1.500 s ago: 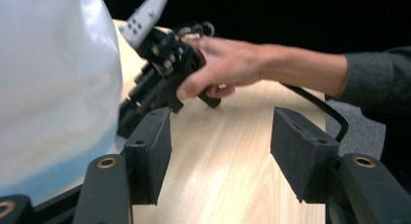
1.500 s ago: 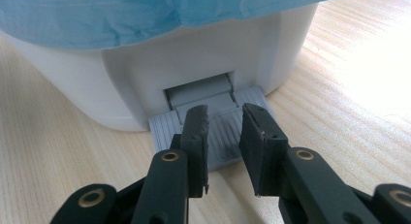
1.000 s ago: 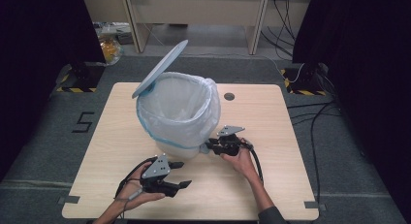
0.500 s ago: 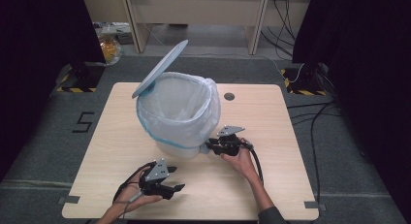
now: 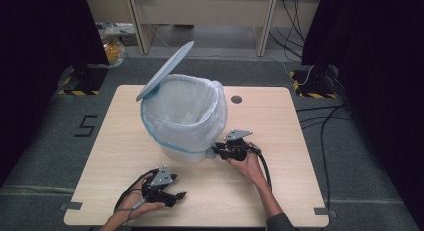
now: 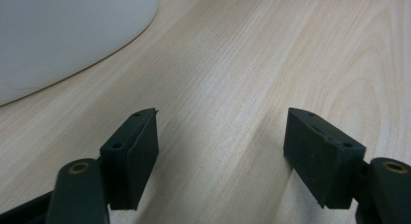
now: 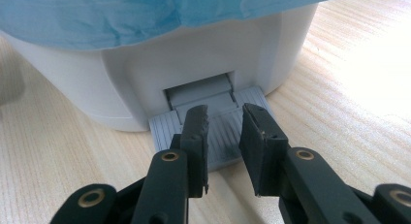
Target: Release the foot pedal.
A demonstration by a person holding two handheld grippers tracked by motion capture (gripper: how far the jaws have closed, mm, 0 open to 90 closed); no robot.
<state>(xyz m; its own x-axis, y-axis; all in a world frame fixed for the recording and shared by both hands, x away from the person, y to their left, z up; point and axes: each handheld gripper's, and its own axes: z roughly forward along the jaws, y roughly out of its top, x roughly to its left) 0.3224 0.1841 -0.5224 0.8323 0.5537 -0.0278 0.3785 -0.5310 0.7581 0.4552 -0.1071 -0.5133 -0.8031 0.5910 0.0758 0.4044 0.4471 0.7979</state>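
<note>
Now the left hand-held gripper (image 5: 172, 195) is the one on the move: over the last second it has slid back toward the near edge of the desk (image 5: 280, 121) and away from the pedal bin (image 5: 186, 122), and it sits low over bare wood with its jaws wide apart, holding nothing. In the left gripper view just the curved white base of the bin shows at the upper left, well apart from the jaws.

Meanwhile the right hand-held gripper (image 7: 224, 136) has not budged. Its jaws, nearly together with a narrow gap between them and gripping nothing, rest on the ribbed grey foot pedal (image 7: 228, 132) at the front of the bin's base. The lid (image 5: 165, 71) stands tipped up at the back, just as it did a second ago, and the blue-edged bin liner (image 5: 185, 108) is folded over the rim.

My read: the right side is holding the pedal down to keep the bin open, while the left has pulled clear, so whatever goes in or comes out is not yet in hand.
</note>
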